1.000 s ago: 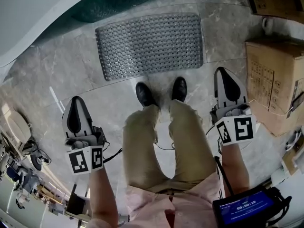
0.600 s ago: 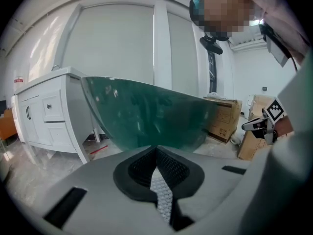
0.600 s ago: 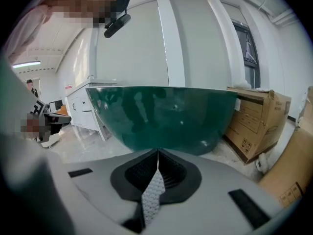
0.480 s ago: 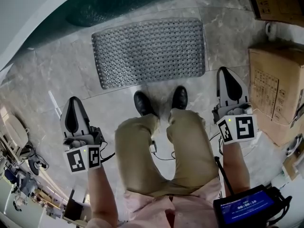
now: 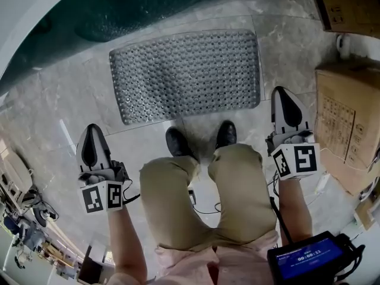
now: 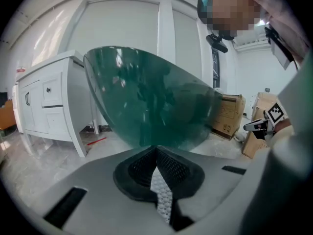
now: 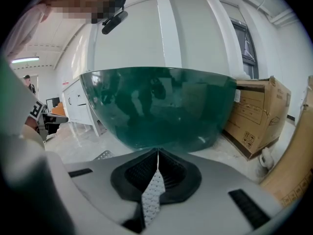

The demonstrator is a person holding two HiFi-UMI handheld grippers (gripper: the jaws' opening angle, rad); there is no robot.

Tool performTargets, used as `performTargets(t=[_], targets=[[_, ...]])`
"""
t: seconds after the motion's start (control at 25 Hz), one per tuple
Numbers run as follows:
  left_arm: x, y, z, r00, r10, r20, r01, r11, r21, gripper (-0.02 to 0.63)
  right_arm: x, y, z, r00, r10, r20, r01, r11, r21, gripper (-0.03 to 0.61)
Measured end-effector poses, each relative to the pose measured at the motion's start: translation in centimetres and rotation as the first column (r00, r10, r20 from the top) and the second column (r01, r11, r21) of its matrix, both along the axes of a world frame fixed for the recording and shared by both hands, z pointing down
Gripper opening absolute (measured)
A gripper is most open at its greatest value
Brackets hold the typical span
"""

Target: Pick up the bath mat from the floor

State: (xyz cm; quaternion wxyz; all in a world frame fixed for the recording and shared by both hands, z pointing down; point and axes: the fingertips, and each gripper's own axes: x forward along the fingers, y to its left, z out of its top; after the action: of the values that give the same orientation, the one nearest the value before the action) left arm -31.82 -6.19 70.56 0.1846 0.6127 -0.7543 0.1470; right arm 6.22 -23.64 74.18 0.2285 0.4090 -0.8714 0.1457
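Marble floor (image 5: 65,100) fills more of the head view than a second ago; the camera sits lower. Dark green tub (image 5: 148,5) runs along the top edge. Bath mat (image 5: 185,73) lies flat on the floor just in front of the tub, untouched, and looks larger and nearer than before. Cardboard boxes (image 5: 350,123) stand at right. Knees are bent further; the shoes (image 5: 178,142) are just short of the mat's near edge. Left tongs (image 5: 93,129) and right tongs (image 5: 284,91) are closed and empty, as before, either side of the legs and clear of the mat.
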Motion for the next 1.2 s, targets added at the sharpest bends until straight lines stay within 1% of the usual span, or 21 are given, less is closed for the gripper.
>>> performTargets(t=[0.16, 0.32, 0.64, 0.92, 1.08, 1.2], targets=[[-0.4, -0.4, 2.8, 1.0, 0.001, -0.007, -0.001, 1.0, -0.019, 0.025, 0.3, -0.6, 2.5, 1.0, 0.008, -0.015, -0.008, 1.0, -0.006, 0.018], [-1.0, -1.0, 5.2, 1.0, 0.006, 0.002, -0.006, 0.999, -0.032, 0.025, 0.3, -1.5, 5.0, 1.0, 0.015, -0.026, -0.015, 1.0, -0.008, 0.018], [-2.3, -2.8, 11.4, 1.0, 0.006, 0.0, -0.006, 0.999, -0.04, 0.025, -0.3, -4.2, 10.9, 0.999, 0.04, -0.026, -0.04, 0.999, 0.002, 0.018], [-3.7, -3.2, 13.1, 1.0, -0.008, 0.01, 0.008, 1.0, -0.029, 0.025, -0.2, -5.5, 12.6, 0.998, 0.049, -0.034, -0.049, 0.999, 0.011, 0.018], [-3.9, -2.4, 16.1, 1.0, -0.023, 0.001, 0.023, 0.999, -0.027, 0.025, 0.1, -5.8, 14.8, 0.998, 0.061, -0.022, -0.06, 0.998, 0.022, 0.018], [-4.0, -1.9, 17.9, 0.999, -0.038, -0.013, 0.038, 0.999, -0.026, 0.025, 0.1, -6.1, 15.5, 0.999, 0.046, -0.018, -0.045, 0.998, 0.039, 0.018]])
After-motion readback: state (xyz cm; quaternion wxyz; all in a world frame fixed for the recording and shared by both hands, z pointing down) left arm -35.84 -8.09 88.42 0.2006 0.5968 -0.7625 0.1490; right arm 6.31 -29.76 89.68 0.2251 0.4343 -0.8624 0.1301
